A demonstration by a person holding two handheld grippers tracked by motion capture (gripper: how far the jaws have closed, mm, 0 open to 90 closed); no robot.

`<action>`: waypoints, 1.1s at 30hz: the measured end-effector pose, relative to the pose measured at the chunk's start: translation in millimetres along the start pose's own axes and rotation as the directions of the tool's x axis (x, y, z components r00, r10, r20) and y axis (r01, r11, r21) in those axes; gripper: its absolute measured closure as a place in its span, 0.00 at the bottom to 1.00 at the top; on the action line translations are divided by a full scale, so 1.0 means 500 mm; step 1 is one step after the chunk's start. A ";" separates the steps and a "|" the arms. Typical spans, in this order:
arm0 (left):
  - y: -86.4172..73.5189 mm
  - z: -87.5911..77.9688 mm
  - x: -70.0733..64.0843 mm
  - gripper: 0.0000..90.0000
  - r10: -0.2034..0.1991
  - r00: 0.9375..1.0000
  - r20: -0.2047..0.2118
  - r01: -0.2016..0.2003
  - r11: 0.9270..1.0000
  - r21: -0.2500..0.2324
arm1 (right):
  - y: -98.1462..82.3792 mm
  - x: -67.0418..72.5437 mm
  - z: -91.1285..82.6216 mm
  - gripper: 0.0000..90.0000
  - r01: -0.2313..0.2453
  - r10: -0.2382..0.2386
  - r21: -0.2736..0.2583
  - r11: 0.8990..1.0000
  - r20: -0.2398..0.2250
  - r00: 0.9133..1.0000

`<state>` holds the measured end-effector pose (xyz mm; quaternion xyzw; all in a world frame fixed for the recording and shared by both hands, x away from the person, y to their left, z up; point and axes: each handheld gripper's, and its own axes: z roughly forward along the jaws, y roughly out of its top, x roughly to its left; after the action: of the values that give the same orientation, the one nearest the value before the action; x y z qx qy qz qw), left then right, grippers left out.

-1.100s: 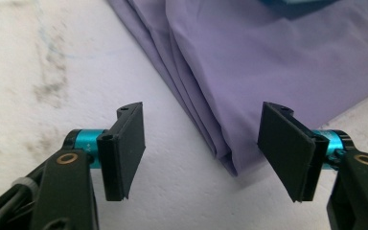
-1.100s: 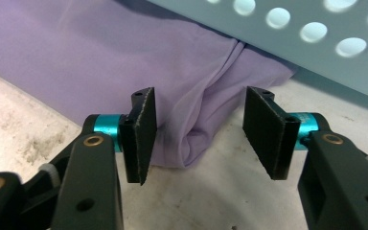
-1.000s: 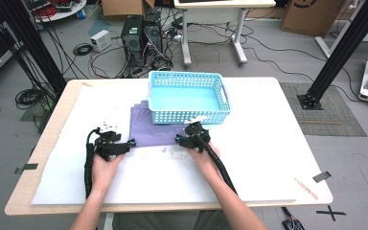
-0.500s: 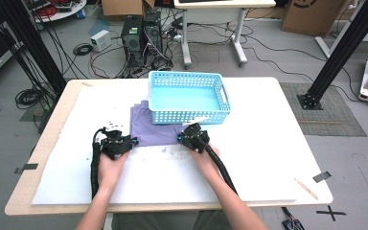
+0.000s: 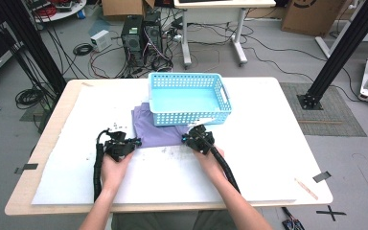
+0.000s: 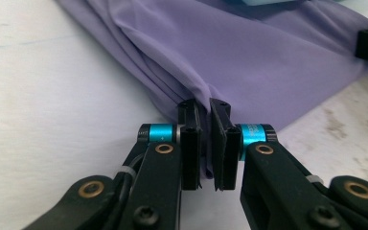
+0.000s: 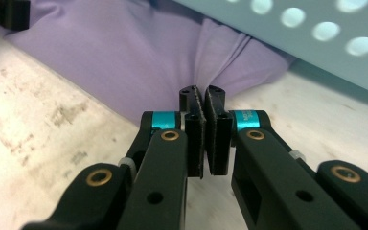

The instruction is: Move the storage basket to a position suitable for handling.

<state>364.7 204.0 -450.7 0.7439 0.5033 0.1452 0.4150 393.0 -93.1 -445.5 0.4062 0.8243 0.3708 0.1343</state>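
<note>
1. Now both tongs are clenched on the purple cloth (image 5: pixel 160 130), which lies on the white table (image 5: pixel 268 143) partly under the blue basket (image 5: pixel 189 98).
2. Left gripper (image 6: pixel 204 112): its jaws have just been closing, and they pinch a gathered fold at the cloth's near edge.
3. Right gripper (image 7: pixel 202 98): its jaws have just been closing too, nipping the cloth's edge just beside the basket wall.
4. High view: both hands sit at the cloth's near corners, left gripper (image 5: pixel 133 142), right gripper (image 5: pixel 188 138); computer towers (image 5: pixel 141 33) stand on the floor beyond.
5. Gripper views show each pinched fold up close.
6. Tiny lettering on the blue jaw collars is unreadable.
</note>
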 end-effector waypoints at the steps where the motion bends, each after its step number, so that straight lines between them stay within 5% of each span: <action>1: 0.000 0.000 0.000 0.93 0.000 1.000 0.000 0.000 1.000 0.000 | -0.002 -0.003 -0.003 0.98 -0.004 0.004 0.002 1.000 0.002 1.000; 7: -0.004 0.010 -0.042 0.93 0.020 0.998 0.064 -0.021 1.000 0.013 | -0.025 -0.031 -0.027 0.99 -0.026 0.026 0.001 1.000 -0.003 1.000; 17: -0.008 0.036 -0.136 0.93 0.074 0.980 0.184 -0.084 0.995 0.045 | -0.085 -0.083 -0.101 0.99 -0.049 0.049 0.006 0.999 0.018 0.999; 24: -0.017 0.047 -0.206 0.93 0.126 0.956 0.264 -0.147 0.987 0.063 | -0.157 -0.106 -0.173 0.99 -0.065 0.065 -0.002 0.998 0.021 0.998; 26: -0.019 0.047 -0.213 0.93 0.131 0.953 0.272 -0.154 0.986 0.064 | -0.178 -0.104 -0.195 0.99 -0.066 0.067 -0.005 0.998 0.022 0.998; 27: -0.025 0.044 -0.225 0.93 0.138 0.945 0.296 -0.165 0.984 0.070 | -0.187 -0.102 -0.205 0.99 -0.068 0.068 -0.006 0.998 0.017 0.998; 29: -0.028 0.041 -0.231 0.93 0.140 0.943 0.303 -0.170 0.983 0.073 | -0.207 -0.097 -0.224 0.99 -0.058 0.058 -0.012 0.998 0.014 0.998; 30: -0.035 0.034 -0.241 0.93 0.153 0.935 0.320 -0.188 0.979 0.079 | -0.217 -0.092 -0.232 0.99 -0.065 0.065 -0.011 0.998 0.010 0.998; 33: -0.047 0.019 -0.253 0.93 0.170 0.925 0.339 -0.211 0.973 0.090 | -0.242 -0.077 -0.255 0.99 -0.055 0.055 -0.018 0.998 0.003 0.998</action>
<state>299.0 93.1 -449.2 0.8275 0.3603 0.0272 0.4296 281.8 -234.4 -447.7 0.4282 0.8091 0.3812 0.1291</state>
